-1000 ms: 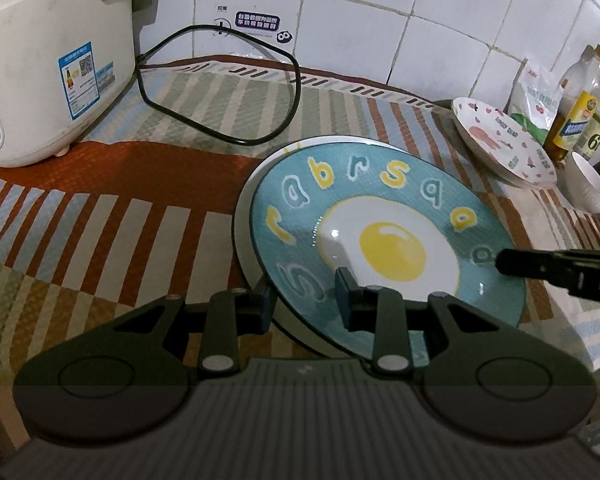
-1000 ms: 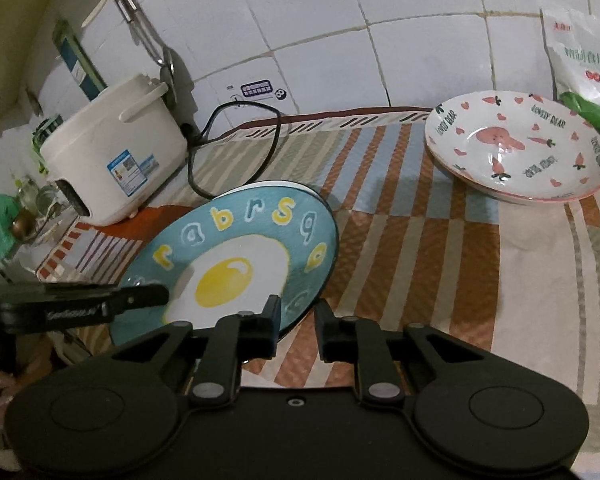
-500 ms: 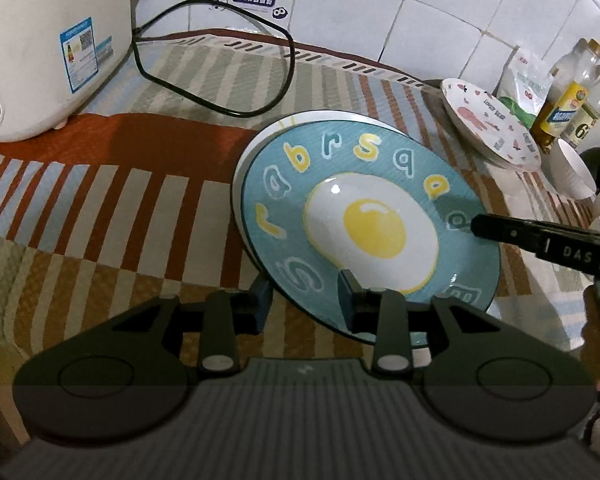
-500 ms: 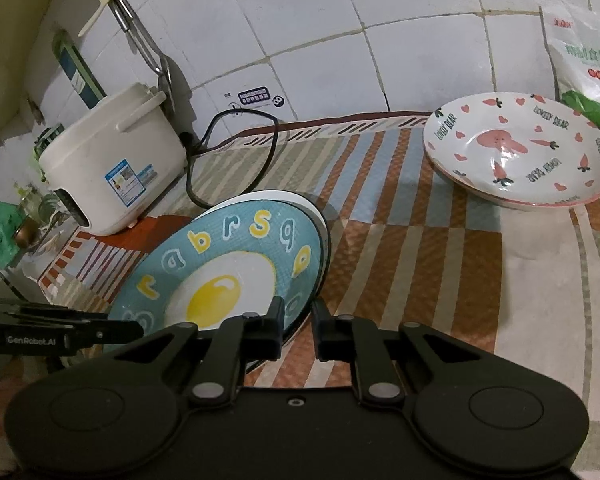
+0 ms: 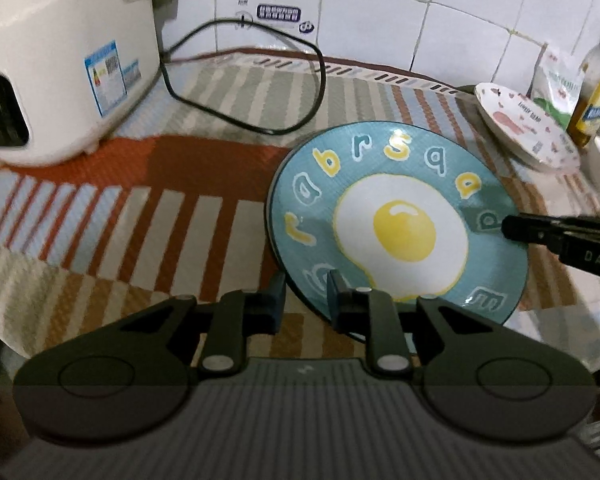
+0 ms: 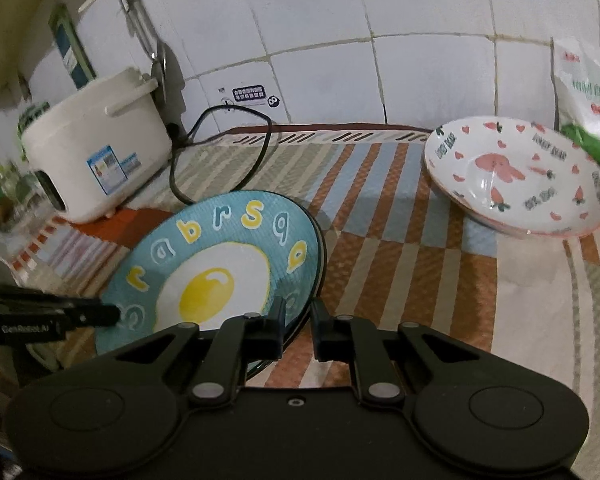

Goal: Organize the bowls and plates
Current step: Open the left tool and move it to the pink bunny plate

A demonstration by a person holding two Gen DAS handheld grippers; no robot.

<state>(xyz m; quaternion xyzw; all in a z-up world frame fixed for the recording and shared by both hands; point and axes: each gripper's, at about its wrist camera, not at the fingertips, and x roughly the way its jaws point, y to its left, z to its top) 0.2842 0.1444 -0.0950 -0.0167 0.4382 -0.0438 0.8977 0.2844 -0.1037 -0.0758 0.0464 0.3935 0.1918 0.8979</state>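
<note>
Tiled kitchen wall, striped cloth on counter. I hold blue egg plate lifted, tilted: left gripper clamps near-left rim, right gripper clamps right rim. Pink rabbit plate far right, nearer right gripper.

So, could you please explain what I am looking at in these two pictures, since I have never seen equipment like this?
There is no robot here: a person holds a two-finger gripper in each hand, and a fisheye camera on each looks forward along its jaws. One picture comes from the left gripper, the other from the right gripper. Both are shut on opposite edges of the blue plate, which carries a fried-egg picture and letters. On the striped cloth stand a white cooker with its black cord, and a pink plate farther right. Bottles and a bag stand by the tiled wall.
</note>
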